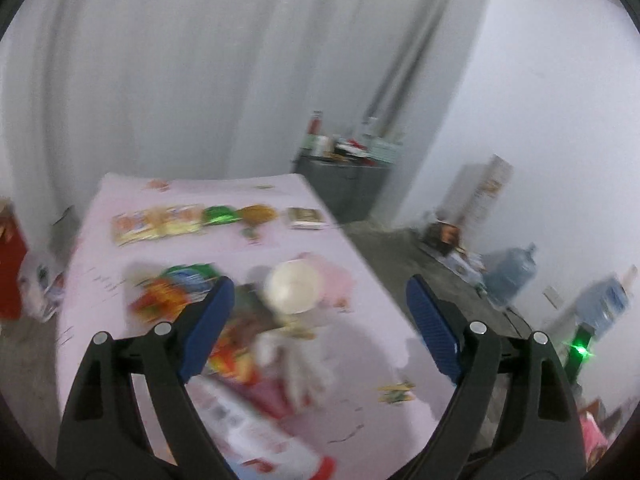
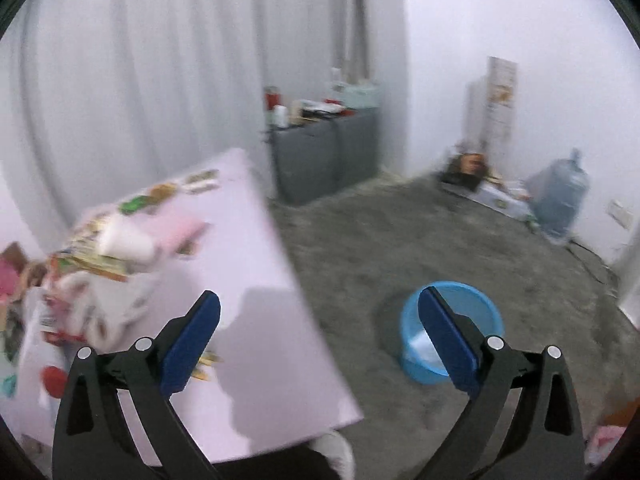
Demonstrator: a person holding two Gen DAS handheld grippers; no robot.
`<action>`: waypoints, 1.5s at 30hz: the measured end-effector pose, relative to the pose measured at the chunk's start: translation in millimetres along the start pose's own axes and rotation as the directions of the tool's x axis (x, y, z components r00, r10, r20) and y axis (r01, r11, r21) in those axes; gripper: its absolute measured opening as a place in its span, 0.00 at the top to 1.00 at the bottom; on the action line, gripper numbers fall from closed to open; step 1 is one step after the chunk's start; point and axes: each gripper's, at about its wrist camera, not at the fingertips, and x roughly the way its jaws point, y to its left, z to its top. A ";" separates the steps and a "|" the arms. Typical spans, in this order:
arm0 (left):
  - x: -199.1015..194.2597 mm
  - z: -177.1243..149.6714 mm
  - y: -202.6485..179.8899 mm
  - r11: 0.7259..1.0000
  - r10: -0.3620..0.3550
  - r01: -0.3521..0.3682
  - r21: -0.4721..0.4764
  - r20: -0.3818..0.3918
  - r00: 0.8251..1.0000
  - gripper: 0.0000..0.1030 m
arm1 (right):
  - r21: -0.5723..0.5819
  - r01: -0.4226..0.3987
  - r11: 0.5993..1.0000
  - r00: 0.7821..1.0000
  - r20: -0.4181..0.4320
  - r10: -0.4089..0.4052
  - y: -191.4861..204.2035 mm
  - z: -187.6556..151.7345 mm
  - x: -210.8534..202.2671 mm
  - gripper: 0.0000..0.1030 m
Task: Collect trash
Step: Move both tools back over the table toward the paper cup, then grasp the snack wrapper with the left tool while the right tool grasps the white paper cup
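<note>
Both grippers are angling downward, jaws spread wide and gripping nothing: the left gripper (image 1: 316,300) is hanging over the pink table (image 1: 360,292), the right gripper (image 2: 318,320) past the table's right edge above open grey floor (image 2: 400,240). Trash (image 1: 276,344) is lying heaped on the table's near left; a blue bucket (image 2: 472,300) is standing on the floor to the right.

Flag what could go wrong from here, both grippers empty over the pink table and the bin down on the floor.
1. The white cup lies on its side atop the trash pile; a grab nearby could roll it off the pink table.
2. The blue bin sits on the floor apart from the table, so loose wrappers might drop on the way.
3. The small wrapper lies near the table edge and could get knocked off.
</note>
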 end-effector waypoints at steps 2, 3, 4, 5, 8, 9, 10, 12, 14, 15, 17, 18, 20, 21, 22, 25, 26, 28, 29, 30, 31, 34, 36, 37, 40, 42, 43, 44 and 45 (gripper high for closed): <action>-3.0 -4.4 14.6 1.000 0.018 -0.018 -0.021 -0.007 1.000 0.19 | -0.013 -0.056 0.998 0.998 0.016 0.056 12.7 2.4 -0.9 0.06; -1.4 -7.1 23.2 0.999 0.025 -0.026 -0.031 -0.020 0.999 0.19 | -0.013 -0.089 0.996 0.996 0.016 0.089 18.7 4.0 -0.4 0.06; 2.1 -8.2 26.6 0.999 0.025 -0.026 -0.038 -0.030 0.999 0.19 | -0.007 -0.124 0.992 0.992 0.006 0.124 23.3 5.9 0.9 0.06; 5.8 -9.3 28.9 0.999 0.021 -0.023 -0.045 -0.039 0.999 0.19 | 0.001 -0.147 0.989 0.989 -0.004 0.147 27.9 5.3 2.2 0.06; 18.9 -13.1 36.8 0.998 0.001 -0.005 -0.061 -0.066 0.998 0.19 | 0.054 -0.220 0.974 0.974 -0.048 0.223 33.8 7.3 10.5 0.06; 23.7 -15.2 38.0 0.998 -0.011 0.006 -0.067 -0.074 0.997 0.19 | 0.075 -0.241 0.968 0.967 -0.062 0.246 34.1 8.0 13.8 0.06; 29.7 -18.1 38.2 0.997 -0.025 0.019 -0.073 -0.084 0.996 0.19 | 0.094 -0.258 0.962 0.961 -0.076 0.265 34.9 7.1 17.8 0.06; 39.3 -17.8 36.0 0.996 -0.052 0.044 -0.079 -0.101 0.994 0.19 | 0.119 -0.272 0.955 0.954 -0.094 0.283 35.9 4.7 21.8 0.06; 52.4 -15.5 34.3 0.995 -0.075 0.066 -0.076 -0.122 0.990 0.20 | 0.153 -0.288 0.945 0.946 -0.110 0.306 31.6 3.2 27.5 0.07; 58.8 -14.2 33.3 0.995 -0.086 0.077 -0.070 -0.133 0.987 0.21 | 0.176 -0.302 0.937 0.938 -0.118 0.325 33.0 0.5 33.6 0.07; 73.1 -9.7 25.1 0.994 -0.105 0.100 -0.039 -0.159 0.982 0.24 | 0.242 -0.343 0.908 0.914 -0.136 0.382 28.9 -0.7 46.3 0.11; 76.4 -8.2 22.6 0.994 -0.107 0.105 -0.025 -0.166 0.980 0.25 | 0.291 -0.370 0.882 0.892 -0.154 0.425 26.5 0.0 57.0 0.13; 87.8 -5.4 10.0 0.994 -0.090 0.099 0.040 -0.191 0.978 0.30 | 0.354 -0.396 0.847 0.862 -0.174 0.476 23.9 0.8 74.6 0.18; 94.0 -4.6 0.3 0.992 -0.066 0.086 0.091 -0.202 0.977 0.32 | 0.384 -0.404 0.830 0.848 -0.185 0.498 23.1 2.6 85.6 0.20; 98.9 -4.3 -6.2 0.989 -0.050 0.078 0.129 -0.206 0.977 0.33 | 0.403 -0.407 0.820 0.839 -0.191 0.510 23.2 4.5 93.5 0.22; 115.6 -5.8 -20.1 0.978 -0.017 0.065 0.197 -0.237 0.971 0.39 | 0.440 -0.418 0.794 0.815 -0.204 0.542 28.9 10.4 115.8 0.24; 120.3 -6.9 -20.9 0.978 -0.014 0.065 0.197 -0.250 0.968 0.41 | 0.452 -0.426 0.784 0.805 -0.206 0.557 30.9 11.5 120.7 0.24; 129.3 -8.9 -15.6 0.984 -0.006 0.055 0.167 -0.279 0.960 0.44 | 0.468 -0.446 0.763 0.781 -0.212 0.587 37.7 13.0 130.3 0.25; 134.5 -9.8 -9.1 0.990 -0.004 0.046 0.134 -0.301 0.954 0.45 | 0.469 -0.455 0.757 0.771 -0.217 0.598 41.5 14.0 134.2 0.25; 136.4 -10.5 -1.2 0.994 -0.001 0.036 0.104 -0.315 0.949 0.48 | 0.468 -0.465 0.752 0.760 -0.224 0.610 46.8 15.9 138.3 0.25; 139.4 -10.5 6.3 0.997 -0.003 0.027 0.067 -0.331 0.944 0.49 | 0.461 -0.472 0.751 0.754 -0.230 0.615 51.9 18.9 141.5 0.26; 147.8 -13.4 31.8 0.998 -0.052 0.030 -0.064 -0.381 0.923 0.51 | 0.426 -0.501 0.754 0.743 -0.236 0.627 66.5 33.6 147.4 0.26; 154.6 -16.0 46.6 0.988 -0.095 0.034 -0.154 -0.409 0.908 0.51 | 0.396 -0.524 0.754 0.733 -0.241 0.636 79.8 46.0 152.0 0.26; 158.7 -17.8 54.3 0.978 -0.119 0.032 -0.205 -0.423 0.898 0.51 | 0.378 -0.533 0.757 0.729 -0.248 0.637 88.1 52.0 155.1 0.26; 169.7 -24.2 70.9 0.942 -0.201 0.047 -0.332 -0.446 0.872 0.51 | 0.324 -0.556 0.766 0.713 -0.289 0.639 117.9 67.5 171.1 0.26; 176.0 -28.2 76.9 0.924 -0.231 0.046 -0.380 -0.457 0.859 0.56 | 0.283 -0.560 0.779 0.708 -0.327 0.627 140.8 74.1 183.5 0.26; 178.2 -29.6 78.3 0.920 -0.233 0.040 -0.391 -0.463 0.855 0.58 | 0.269 -0.562 0.782 0.705 -0.339 0.623 148.5 75.0 186.3 0.27; 180.0 -30.7 79.3 0.916 -0.237 0.036 -0.399 -0.467 0.852 0.59 | 0.247 -0.564 0.788 0.702 -0.359 0.615 159.5 76.7 191.6 0.28; 181.9 -32.1 80.7 0.913 -0.242 0.035 -0.407 -0.469 0.850 0.60 | 0.230 -0.565 0.792 0.700 -0.375 0.608 167.9 77.8 195.2 0.30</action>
